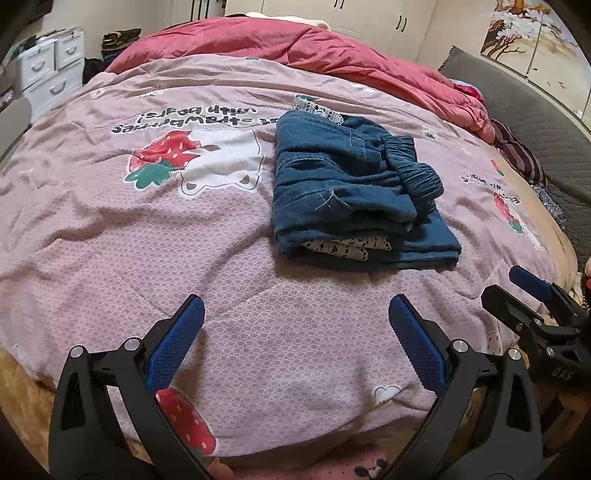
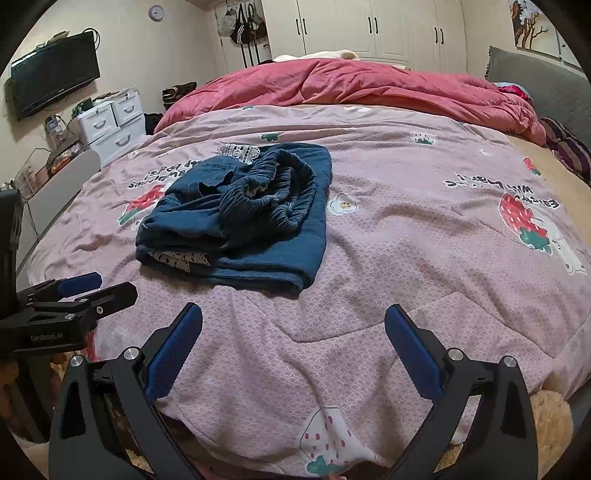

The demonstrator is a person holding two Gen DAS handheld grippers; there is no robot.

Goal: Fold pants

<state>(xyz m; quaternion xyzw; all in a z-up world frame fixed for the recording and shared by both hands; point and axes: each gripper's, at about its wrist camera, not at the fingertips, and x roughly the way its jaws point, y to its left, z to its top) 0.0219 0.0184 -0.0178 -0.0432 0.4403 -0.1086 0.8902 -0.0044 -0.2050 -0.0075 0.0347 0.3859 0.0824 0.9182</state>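
Note:
Dark blue denim pants lie folded in a thick bundle on the pink strawberry quilt, elastic waistband on top, a patterned lining showing at the near fold. They also show in the right wrist view. My left gripper is open and empty, held over the quilt short of the pants. My right gripper is open and empty, also short of the pants. Each gripper shows at the edge of the other's view: the right one, the left one.
A crumpled red duvet lies across the far side of the bed. A grey headboard is at the right. White drawers and a wall TV stand to the left. Wardrobes line the back wall.

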